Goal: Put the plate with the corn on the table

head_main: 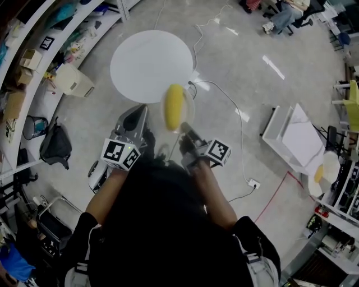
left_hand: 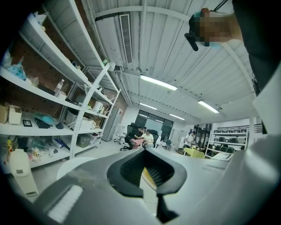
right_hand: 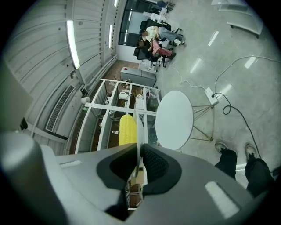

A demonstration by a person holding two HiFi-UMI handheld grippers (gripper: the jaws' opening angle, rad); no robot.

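Observation:
A yellow corn cob (head_main: 174, 106) lies on a thin clear plate (head_main: 189, 111) that is held in the air above the floor, just short of the round white table (head_main: 151, 66). My right gripper (head_main: 188, 133) is shut on the plate's near rim. In the right gripper view the plate (right_hand: 139, 127) stands edge-on between the pads, with the corn (right_hand: 128, 129) to its left and the table (right_hand: 174, 119) beyond. My left gripper (head_main: 134, 120) hangs left of the plate, jaws slightly apart and holding nothing. The left gripper (left_hand: 147, 165) view shows a gap between its pads.
Shelves (head_main: 25, 61) with boxes run along the left. A white box (head_main: 73, 81) and a black bag (head_main: 55, 146) sit on the floor beside them. A cable (head_main: 224, 89) runs to a power strip (head_main: 253, 184). White boards (head_main: 291, 134) lie at the right. People sit far off (head_main: 283, 17).

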